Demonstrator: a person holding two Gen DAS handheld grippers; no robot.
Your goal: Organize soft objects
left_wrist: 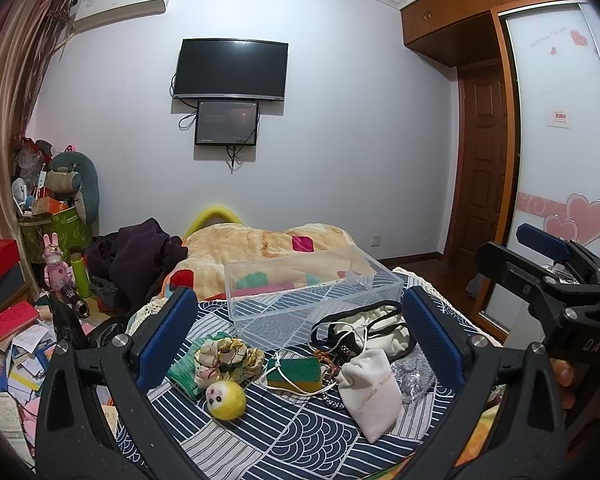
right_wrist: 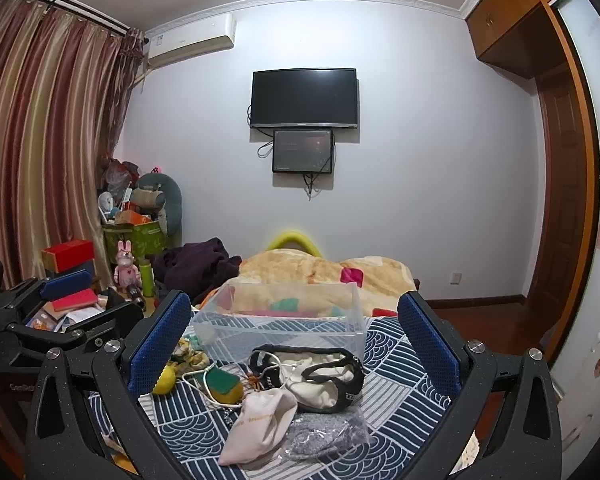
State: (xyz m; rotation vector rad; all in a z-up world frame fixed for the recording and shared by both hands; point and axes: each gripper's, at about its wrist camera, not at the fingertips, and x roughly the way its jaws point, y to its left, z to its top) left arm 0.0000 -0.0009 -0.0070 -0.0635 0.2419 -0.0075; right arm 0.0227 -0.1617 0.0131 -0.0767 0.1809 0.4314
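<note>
Soft items lie on a blue patterned bed cover [left_wrist: 300,436]: a yellow plush ball [left_wrist: 226,400], a floral scrunchie [left_wrist: 224,358], a green-yellow sponge [left_wrist: 296,374], a white drawstring pouch [left_wrist: 374,394], a cream eye mask with black trim [left_wrist: 384,330] and a grey mesh bag [right_wrist: 324,434]. A clear plastic bin [left_wrist: 308,292] stands empty behind them. My left gripper [left_wrist: 300,336] is open above the pile. My right gripper [right_wrist: 294,344] is open, over the eye mask [right_wrist: 320,380] and pouch [right_wrist: 260,420]. Neither holds anything.
A beige blanket [left_wrist: 260,244] and dark clothes [left_wrist: 136,260] lie beyond the bin. Boxes, papers and a pink rabbit toy [left_wrist: 56,268] crowd the floor on the left. A wardrobe [left_wrist: 560,140] stands on the right.
</note>
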